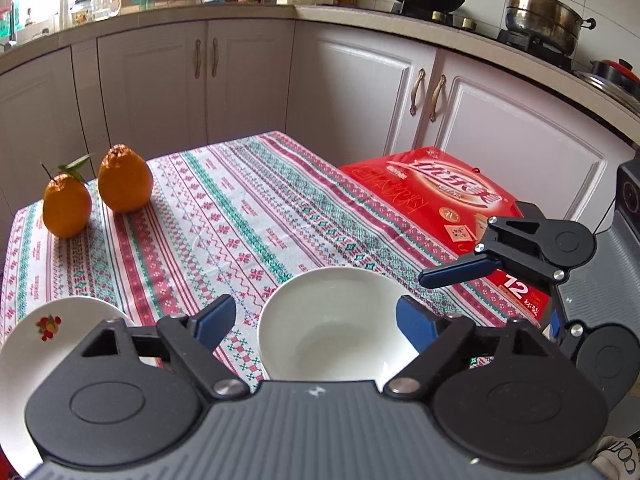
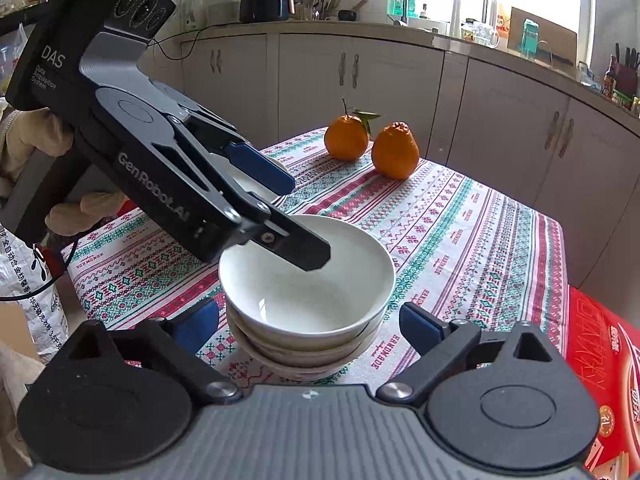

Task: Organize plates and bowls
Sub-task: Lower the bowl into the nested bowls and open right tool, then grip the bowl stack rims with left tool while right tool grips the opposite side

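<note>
The stack of white bowls (image 2: 306,300) sits on the patterned tablecloth (image 1: 224,216) near the edge closest to both cameras; the top bowl (image 1: 334,326) is empty, and the right wrist view shows at least two more bowls nested under it. Left gripper (image 1: 316,322): jaws apart, blue pads on either side of the top bowl, the right pad close against its rim, though contact cannot be confirmed; nothing is clamped. In the right wrist view one finger of this gripper (image 2: 298,246) reaches over the bowl's rim and hangs above its inside, the other finger is outside the bowl on the far side. Right gripper (image 2: 310,326): jaws wide apart, straddling the stack without pressing on it; nothing is held. A gloved hand (image 2: 36,148) grips the left gripper's handle. Left of the stack, a white plate (image 1: 48,332) with a small red flower print lies on the cloth, partly hidden by the left gripper body. Beyond the stack, toward the far corner of the cloth, two oranges (image 1: 96,192) stand just beside each other, one with a leaf. Right of the stack, a red box (image 1: 432,196) lies at the cloth's edge.
</note>
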Demonstrator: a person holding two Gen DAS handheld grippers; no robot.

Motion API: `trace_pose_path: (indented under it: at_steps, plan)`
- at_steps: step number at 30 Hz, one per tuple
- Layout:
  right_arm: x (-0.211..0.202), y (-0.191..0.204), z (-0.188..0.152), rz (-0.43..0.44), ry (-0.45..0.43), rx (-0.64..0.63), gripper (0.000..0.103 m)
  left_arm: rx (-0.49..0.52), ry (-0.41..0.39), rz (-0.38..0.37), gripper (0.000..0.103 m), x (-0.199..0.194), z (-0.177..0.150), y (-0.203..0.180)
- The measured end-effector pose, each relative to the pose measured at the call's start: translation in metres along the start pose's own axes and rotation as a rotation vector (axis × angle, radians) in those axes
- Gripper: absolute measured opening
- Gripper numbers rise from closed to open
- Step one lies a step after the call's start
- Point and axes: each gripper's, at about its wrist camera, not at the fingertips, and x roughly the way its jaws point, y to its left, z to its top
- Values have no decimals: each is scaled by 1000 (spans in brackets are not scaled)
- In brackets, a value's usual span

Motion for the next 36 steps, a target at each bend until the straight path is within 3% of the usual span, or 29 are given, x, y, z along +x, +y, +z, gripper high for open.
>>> trace_pose_path:
  at_steps: [6, 9, 14, 22, 36]
  plan:
    - [-10, -3, -5, -28, -3, -16, 103, 48, -58, 42, 100, -22, -11, -4]
    - [-11, -4, -10, -36, 3, -17, 103, 90, -69, 28, 102, -31, -25, -5]
    - [-9, -5, -18, -31, 27, -19, 103, 100, 11, 14, 102, -30, -48, -6]
    - [4, -5, -28, -29, 78, -33, 103, 108, 73, 8, 102, -4, -78, -5]
    - [42, -24, -28, 29, 153, -102, 103, 213, 126, -31, 102, 31, -77, -2]
